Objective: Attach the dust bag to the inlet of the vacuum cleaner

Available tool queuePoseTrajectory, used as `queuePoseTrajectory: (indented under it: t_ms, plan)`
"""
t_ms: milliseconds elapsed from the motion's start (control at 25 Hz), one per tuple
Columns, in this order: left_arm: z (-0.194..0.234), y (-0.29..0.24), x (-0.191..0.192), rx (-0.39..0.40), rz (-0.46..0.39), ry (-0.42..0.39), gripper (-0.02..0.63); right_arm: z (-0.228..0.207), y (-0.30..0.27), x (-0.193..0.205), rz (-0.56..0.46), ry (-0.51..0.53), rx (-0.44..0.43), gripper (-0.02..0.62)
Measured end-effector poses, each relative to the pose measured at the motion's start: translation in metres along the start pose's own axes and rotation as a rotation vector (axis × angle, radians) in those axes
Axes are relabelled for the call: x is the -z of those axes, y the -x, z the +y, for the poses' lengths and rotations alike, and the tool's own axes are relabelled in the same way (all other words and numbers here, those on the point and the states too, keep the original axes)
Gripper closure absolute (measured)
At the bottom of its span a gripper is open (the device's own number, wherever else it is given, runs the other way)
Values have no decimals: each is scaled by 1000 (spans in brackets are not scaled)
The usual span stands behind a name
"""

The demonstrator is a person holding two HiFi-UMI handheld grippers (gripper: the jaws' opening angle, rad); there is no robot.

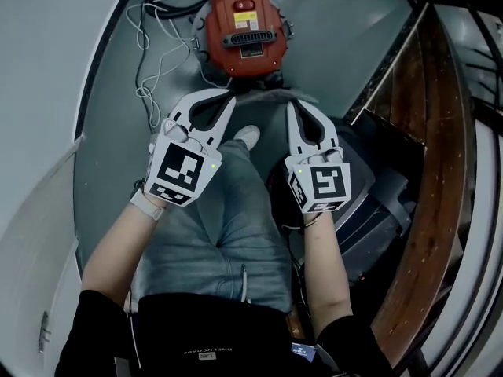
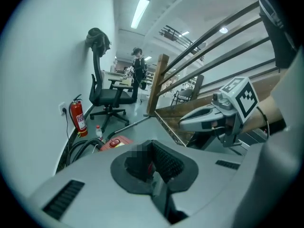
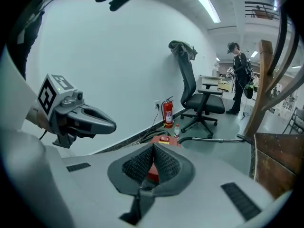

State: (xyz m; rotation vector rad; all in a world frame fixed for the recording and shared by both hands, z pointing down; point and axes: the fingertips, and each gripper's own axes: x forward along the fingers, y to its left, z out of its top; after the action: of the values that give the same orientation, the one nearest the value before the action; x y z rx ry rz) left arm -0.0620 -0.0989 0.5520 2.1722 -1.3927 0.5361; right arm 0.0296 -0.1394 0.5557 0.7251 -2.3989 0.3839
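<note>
The red vacuum cleaner point(image 1: 244, 30) sits on the grey floor straight ahead, with a black vent and labels on top. It also shows low in the left gripper view point(image 2: 116, 142) and past the jaws in the right gripper view point(image 3: 161, 139). My left gripper point(image 1: 226, 99) and right gripper point(image 1: 295, 108) hang side by side in the air, short of the vacuum. Both are shut with nothing between the pads. The left gripper's own jaws point(image 2: 151, 148) meet, and so do the right gripper's point(image 3: 153, 151). No dust bag shows in any view.
Black hose and white cables point(image 1: 153, 30) lie left of the vacuum. A wooden stair rail point(image 1: 428, 171) and a dark box point(image 1: 377, 203) stand at the right. A fire extinguisher point(image 3: 167, 114), a bottle point(image 3: 176, 129), an office chair point(image 3: 202, 101), a metal wand point(image 3: 213, 139) and a distant person point(image 3: 240, 77) lie beyond.
</note>
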Motion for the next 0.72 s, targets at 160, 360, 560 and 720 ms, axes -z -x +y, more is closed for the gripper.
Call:
queuePoseTrajectory:
  t_ms: [160, 360, 560, 720]
  plan:
    - [-11, 43, -36, -13, -41, -56, 592, 22, 38, -41, -54, 21, -8, 569]
    - [-27, 101, -79, -37, -66, -78, 592, 43, 90, -98, -121, 15, -10, 569]
    - [-47, 169, -138, -46, -146, -73, 592, 67, 148, -153, -170, -9, -11, 569]
    - [-60, 215, -174, -31, -191, -48, 592, 86, 187, -190, -201, -19, -12, 569]
